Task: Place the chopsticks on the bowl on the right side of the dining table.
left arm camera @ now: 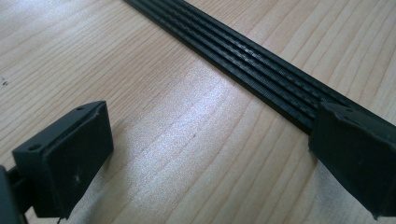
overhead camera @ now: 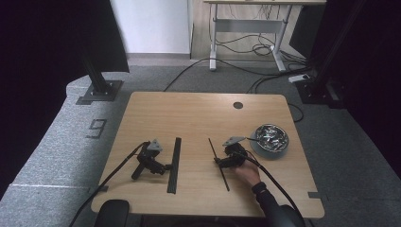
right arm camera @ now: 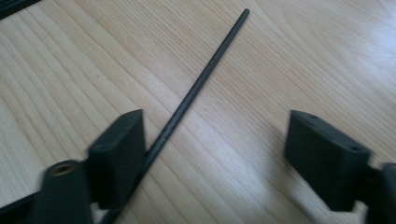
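On the wooden worktop [overhead camera: 198, 113], the right gripper [overhead camera: 222, 161] lies low over a thin black rod [overhead camera: 218, 163] that runs roughly front to back across the wood, near the middle. A hand [overhead camera: 248, 172] in a dark sleeve holds this gripper from the near right. In the right gripper view, its jaws stand apart with the rod [right arm camera: 201, 81] between them; the rod passes close against the inner face of the left-hand jaw and slips under it, and whether it actually touches there is hard to tell; the other jaw is well clear of it.

The left gripper [overhead camera: 163, 166] rests on the wood with no hand on it, pointing toward a flat black ribbed strip [overhead camera: 174, 163] that lies parallel to the rod and well apart from it. In the left gripper view its jaws are spread wide, with bare wood between them, and one jaw overlaps the strip [left arm camera: 243, 58] at its edge.

To the right of the right gripper, just beside it, a metal bowl [overhead camera: 270, 138] holds shiny small parts.
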Tool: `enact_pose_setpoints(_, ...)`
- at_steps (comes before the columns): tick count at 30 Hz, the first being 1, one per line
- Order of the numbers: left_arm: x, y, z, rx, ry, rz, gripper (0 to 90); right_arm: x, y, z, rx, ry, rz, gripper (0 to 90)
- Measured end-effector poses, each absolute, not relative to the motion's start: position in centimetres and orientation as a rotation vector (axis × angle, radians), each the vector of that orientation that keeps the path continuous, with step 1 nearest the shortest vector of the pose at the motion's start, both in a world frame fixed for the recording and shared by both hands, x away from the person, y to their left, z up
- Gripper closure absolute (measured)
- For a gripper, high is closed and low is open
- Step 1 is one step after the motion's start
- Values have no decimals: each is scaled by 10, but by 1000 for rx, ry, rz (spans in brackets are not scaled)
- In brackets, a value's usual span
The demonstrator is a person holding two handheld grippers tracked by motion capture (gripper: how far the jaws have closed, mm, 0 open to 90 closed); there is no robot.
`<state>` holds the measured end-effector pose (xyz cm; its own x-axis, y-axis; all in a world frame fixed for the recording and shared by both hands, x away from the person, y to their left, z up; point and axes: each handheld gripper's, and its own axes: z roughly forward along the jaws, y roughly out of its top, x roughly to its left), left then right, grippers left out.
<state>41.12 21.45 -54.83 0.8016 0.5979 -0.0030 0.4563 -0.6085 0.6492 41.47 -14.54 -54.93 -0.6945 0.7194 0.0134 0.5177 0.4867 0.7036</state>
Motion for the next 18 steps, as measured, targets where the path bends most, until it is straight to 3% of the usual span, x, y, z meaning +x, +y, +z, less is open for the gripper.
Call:
enact_pose_setpoints(11,411,215,-548,2331,774,282,0,406,-166,-543,1083,2454,987,696)
enact_pose_setpoints(15,411,215,-548,2331,773,282,0,402,-170,-542,1079,2463,971,813)
enact_pose_setpoints(18,411,215,-548,2331,774,282,0,400,-173,-541,1061,2461,947,840)
